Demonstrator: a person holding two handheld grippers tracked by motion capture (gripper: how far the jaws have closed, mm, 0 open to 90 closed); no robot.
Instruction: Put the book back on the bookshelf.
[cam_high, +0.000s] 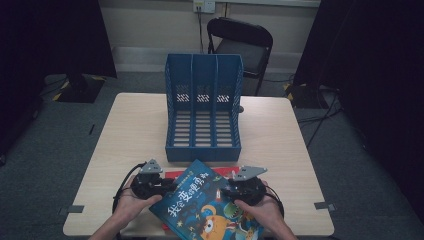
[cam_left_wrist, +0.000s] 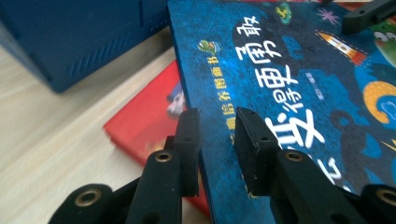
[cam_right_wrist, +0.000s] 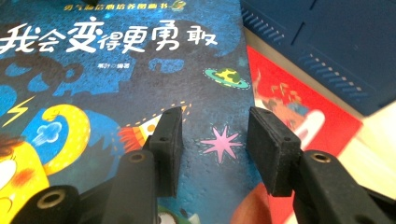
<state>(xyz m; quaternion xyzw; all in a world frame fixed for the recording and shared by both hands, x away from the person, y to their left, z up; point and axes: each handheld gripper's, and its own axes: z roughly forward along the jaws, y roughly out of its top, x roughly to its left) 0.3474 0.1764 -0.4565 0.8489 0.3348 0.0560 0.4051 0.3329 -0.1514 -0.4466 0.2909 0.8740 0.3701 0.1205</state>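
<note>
Blue picture book (cam_high: 210, 205) sits at the near table (cam_high: 135, 130) edge, on top of a red book (cam_left_wrist: 149, 121), just in front of the blue three-slot file rack (cam_high: 203, 107). Left gripper (cam_left_wrist: 217, 126) straddles the book's spine edge: one jaw outside the edge, one over the cover, narrow gap. Can't tell from the pictures if the pads actually bite yet. Right gripper (cam_right_wrist: 215, 135) hovers at the opposite side, jaws spread over the cover, pinching nothing. Step in hand looks like picking up the top book, probably for a rack slot. Next move, my read: confirm the left pinch on the spine, get the right jaws around the far edge, lift without dragging the red one, then stand it upright.
</note>
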